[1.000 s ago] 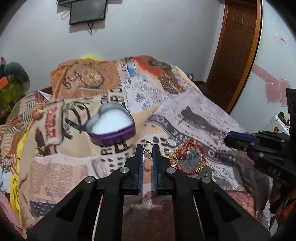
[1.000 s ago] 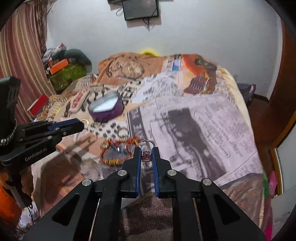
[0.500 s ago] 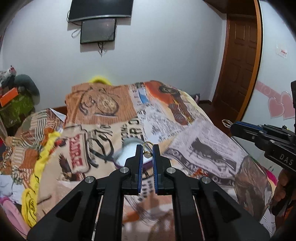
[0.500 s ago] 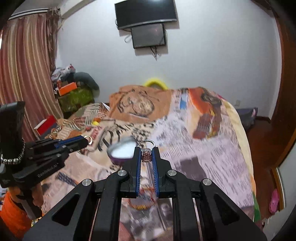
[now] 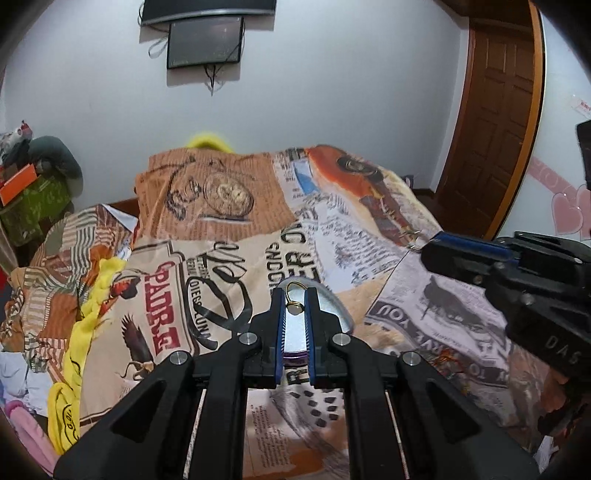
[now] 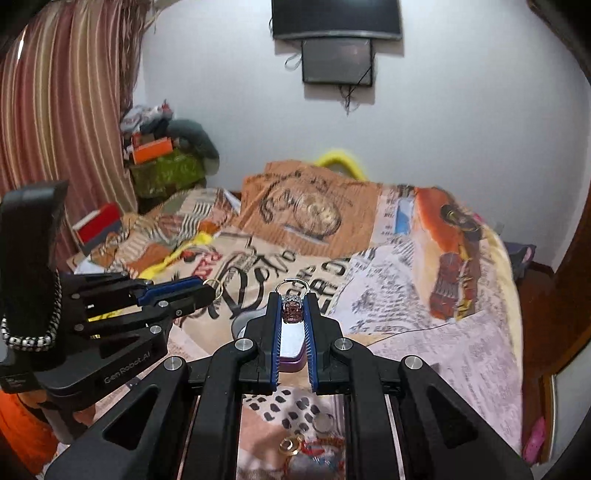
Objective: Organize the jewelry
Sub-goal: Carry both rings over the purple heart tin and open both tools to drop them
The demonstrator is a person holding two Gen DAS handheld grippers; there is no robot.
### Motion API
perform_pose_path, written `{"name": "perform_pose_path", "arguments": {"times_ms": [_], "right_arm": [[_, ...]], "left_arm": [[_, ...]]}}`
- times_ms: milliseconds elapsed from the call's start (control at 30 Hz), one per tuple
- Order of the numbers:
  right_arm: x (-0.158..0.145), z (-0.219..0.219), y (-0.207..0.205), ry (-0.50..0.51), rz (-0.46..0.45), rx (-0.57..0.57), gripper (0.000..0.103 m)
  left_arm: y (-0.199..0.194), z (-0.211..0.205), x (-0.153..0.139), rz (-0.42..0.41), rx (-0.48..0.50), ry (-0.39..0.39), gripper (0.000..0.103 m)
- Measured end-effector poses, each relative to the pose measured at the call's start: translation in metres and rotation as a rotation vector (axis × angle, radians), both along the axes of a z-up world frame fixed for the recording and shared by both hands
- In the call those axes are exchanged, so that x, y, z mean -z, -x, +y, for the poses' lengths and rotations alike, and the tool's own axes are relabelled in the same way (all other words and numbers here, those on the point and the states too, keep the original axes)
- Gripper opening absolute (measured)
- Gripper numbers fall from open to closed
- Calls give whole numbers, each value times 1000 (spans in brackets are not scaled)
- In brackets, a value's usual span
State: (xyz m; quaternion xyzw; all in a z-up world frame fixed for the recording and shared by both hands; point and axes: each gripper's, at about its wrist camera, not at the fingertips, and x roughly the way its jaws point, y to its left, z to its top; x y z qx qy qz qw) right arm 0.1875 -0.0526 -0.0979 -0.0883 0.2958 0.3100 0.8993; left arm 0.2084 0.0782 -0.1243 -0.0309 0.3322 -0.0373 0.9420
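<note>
Both tongs have lifted off the bed [image 5: 424, 325] with their loads and now sit over the heart-shaped box [image 6: 291, 347]; release into it is judged the next step. The left tongs [image 5: 294, 308] are clamped on a thin gold ring [image 5: 294, 300]. The right tongs [image 6: 293, 313] are clamped on a silver ring [image 6: 293, 308] with a dark red stone. Beyond them the box shows a purple wall and a pale lining.

A home bedroom; a bed [image 5: 236, 266] under a printed patchwork cover spreads ahead of the claw [image 5: 294, 295]; a television [image 6: 336, 16] hangs on the wall beyond; striped curtain [image 6: 66, 122] left; wooden door [image 5: 498, 110] right.
</note>
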Motion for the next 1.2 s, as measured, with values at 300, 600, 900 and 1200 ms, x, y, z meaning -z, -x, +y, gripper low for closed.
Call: {"name": "perform_pose_path", "arguments": {"times_ms": [300, 600, 900, 1200], "right_arm": [[38, 19, -49, 69, 184, -73, 10], [61, 35, -74, 109, 328, -145, 10], [79, 46, -86, 155, 377, -165, 10], [84, 54, -84, 205, 363, -188, 11]], "left_arm": [[-37, 11, 39, 137, 56, 29, 8], [-62, 15, 68, 245, 104, 68, 8], [-72, 22, 79, 289, 104, 81, 8], [-69, 24, 78, 290, 96, 77, 8]]}}
